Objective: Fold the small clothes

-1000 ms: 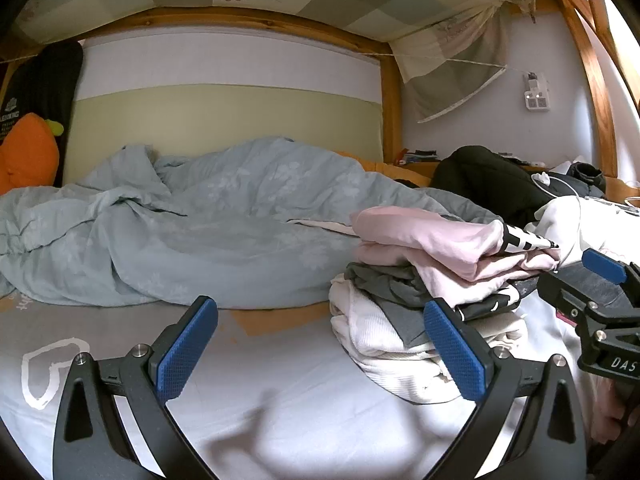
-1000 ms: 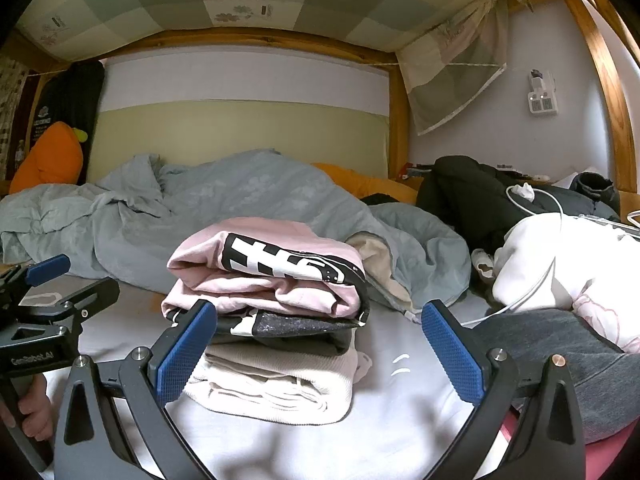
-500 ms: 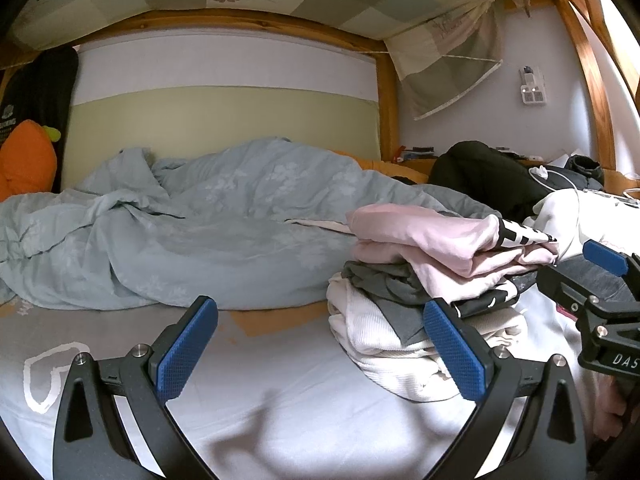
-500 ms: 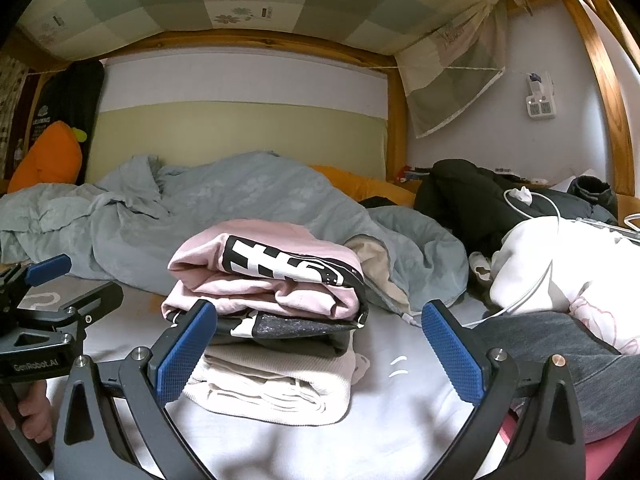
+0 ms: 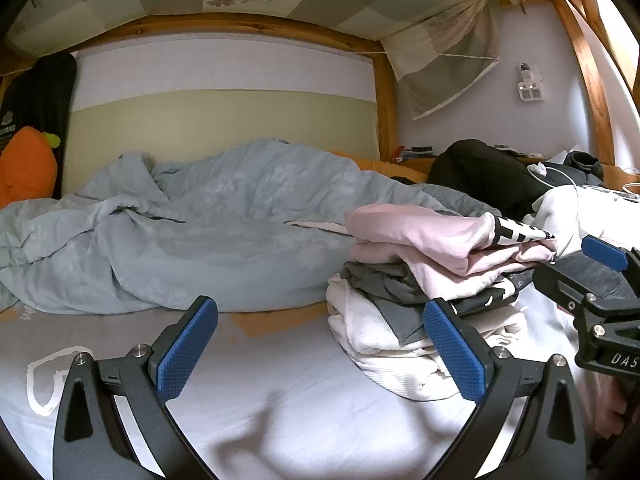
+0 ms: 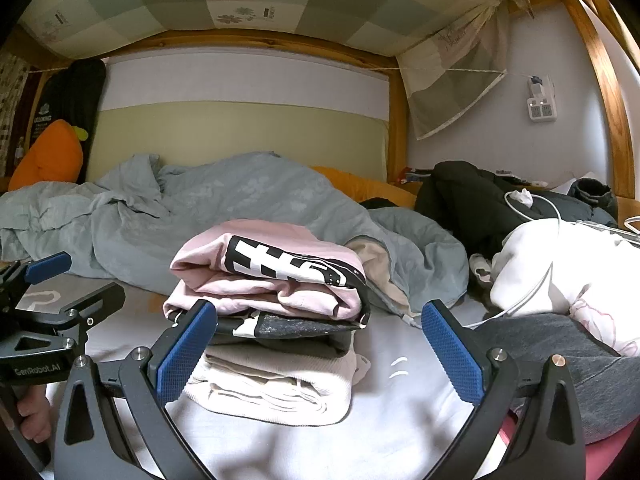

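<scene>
White letters "GenRobot.AI" run along the body of the left gripper (image 6: 48, 280) at the right camera's left edge, and "DAS", cut off, shows on the right gripper (image 5: 600, 264) at the left camera's right edge.

1. My left wrist camera is sitting low over the bed sheet (image 5: 304, 392), looking along my left fingers (image 5: 188, 348) toward the headboard wall, with the stack of folded clothes (image 5: 432, 280) close by on its right.
2. My right wrist camera is looking the same way from further right, facing that stack (image 6: 272, 312) head-on and near.
3. Both views are sharing the stack, the blue-grey duvet (image 5: 200, 232) (image 6: 224, 208), the orange plush (image 5: 24, 168) (image 6: 48, 156), and each other's gripper at the frame edges.
</scene>
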`<move>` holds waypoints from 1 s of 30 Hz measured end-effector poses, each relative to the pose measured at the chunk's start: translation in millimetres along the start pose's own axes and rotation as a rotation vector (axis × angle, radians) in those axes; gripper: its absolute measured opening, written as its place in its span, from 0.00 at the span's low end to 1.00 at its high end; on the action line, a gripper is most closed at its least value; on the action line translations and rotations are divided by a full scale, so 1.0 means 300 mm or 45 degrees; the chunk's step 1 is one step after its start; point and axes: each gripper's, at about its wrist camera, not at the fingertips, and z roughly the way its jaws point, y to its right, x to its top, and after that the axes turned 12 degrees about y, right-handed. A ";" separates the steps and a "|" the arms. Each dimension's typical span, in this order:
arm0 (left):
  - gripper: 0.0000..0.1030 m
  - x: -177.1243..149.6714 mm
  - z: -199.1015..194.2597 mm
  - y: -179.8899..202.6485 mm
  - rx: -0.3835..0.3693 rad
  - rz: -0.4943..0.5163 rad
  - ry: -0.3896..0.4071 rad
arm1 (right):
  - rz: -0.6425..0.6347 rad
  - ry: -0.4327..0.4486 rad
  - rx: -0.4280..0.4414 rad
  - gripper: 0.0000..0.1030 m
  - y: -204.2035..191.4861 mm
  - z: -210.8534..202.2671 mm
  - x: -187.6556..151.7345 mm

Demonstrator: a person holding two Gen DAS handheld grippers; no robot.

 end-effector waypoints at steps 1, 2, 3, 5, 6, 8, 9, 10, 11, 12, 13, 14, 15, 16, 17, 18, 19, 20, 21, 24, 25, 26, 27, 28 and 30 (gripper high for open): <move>1.00 0.000 0.001 0.000 0.001 -0.001 -0.001 | 0.000 -0.001 0.000 1.00 0.001 0.002 -0.001; 1.00 0.000 -0.001 0.001 0.001 -0.001 -0.001 | -0.001 -0.002 0.000 1.00 0.000 0.000 0.000; 1.00 0.000 -0.002 0.002 0.001 0.001 0.001 | -0.001 -0.002 0.000 1.00 0.000 -0.001 0.000; 1.00 -0.001 -0.004 0.002 0.000 0.008 0.011 | 0.000 -0.001 0.001 1.00 0.000 0.000 0.000; 1.00 0.000 -0.006 0.005 0.000 0.012 0.016 | 0.000 -0.001 0.001 1.00 0.001 0.001 -0.001; 1.00 0.001 -0.007 0.005 -0.004 0.011 0.020 | -0.001 -0.002 0.001 1.00 0.001 0.000 -0.001; 1.00 0.002 -0.006 0.004 -0.003 0.009 0.020 | -0.001 -0.001 0.001 1.00 0.000 -0.001 -0.001; 1.00 0.002 -0.005 0.002 -0.003 0.006 0.019 | 0.000 0.000 0.001 1.00 0.000 -0.001 0.000; 1.00 0.002 -0.005 0.002 -0.003 0.006 0.018 | 0.000 0.000 0.001 1.00 0.002 0.001 -0.001; 1.00 0.003 -0.006 0.001 -0.003 0.006 0.017 | 0.000 0.000 0.001 1.00 0.001 0.000 -0.001; 1.00 0.004 -0.006 0.001 -0.003 0.005 0.015 | 0.000 0.001 0.002 1.00 0.002 0.001 -0.001; 1.00 0.005 -0.005 0.001 -0.002 0.006 0.013 | 0.001 0.002 0.002 1.00 0.003 0.002 -0.001; 1.00 0.006 -0.006 0.003 -0.002 0.007 0.014 | 0.001 0.001 0.003 1.00 0.002 0.002 -0.001; 1.00 0.006 -0.006 0.003 -0.001 0.008 0.018 | 0.000 0.000 0.004 1.00 0.002 0.003 -0.001; 1.00 0.006 -0.005 0.002 -0.002 0.007 0.018 | 0.001 -0.002 0.004 1.00 0.003 0.006 -0.002; 1.00 0.006 -0.004 0.003 -0.002 0.010 0.020 | 0.000 -0.002 0.003 1.00 0.002 0.001 -0.001; 1.00 0.006 -0.004 0.006 -0.002 0.012 0.021 | 0.000 -0.001 0.003 1.00 0.002 0.001 -0.001; 1.00 0.006 -0.001 0.005 -0.002 0.013 0.021 | 0.000 0.000 0.003 1.00 0.002 0.001 -0.001; 1.00 0.005 -0.001 0.006 -0.001 0.012 0.021 | -0.001 0.000 0.003 1.00 0.002 0.002 -0.001; 1.00 0.005 -0.003 0.006 -0.001 0.011 0.020 | 0.000 -0.001 0.003 1.00 0.002 0.000 -0.001; 1.00 0.005 -0.002 0.006 -0.001 0.010 0.019 | 0.000 0.000 0.003 1.00 0.002 0.000 -0.001; 1.00 0.005 -0.003 0.007 0.001 0.014 0.020 | 0.000 0.001 0.001 1.00 0.003 0.002 -0.002; 1.00 0.004 -0.003 0.010 0.005 0.018 0.022 | 0.000 0.001 -0.005 1.00 0.003 0.002 -0.002; 1.00 0.004 -0.002 0.015 0.009 0.030 0.025 | 0.001 0.005 -0.029 1.00 0.005 0.000 -0.003; 1.00 -0.001 0.002 0.030 0.004 0.056 0.022 | 0.022 0.033 -0.067 1.00 0.016 -0.014 -0.002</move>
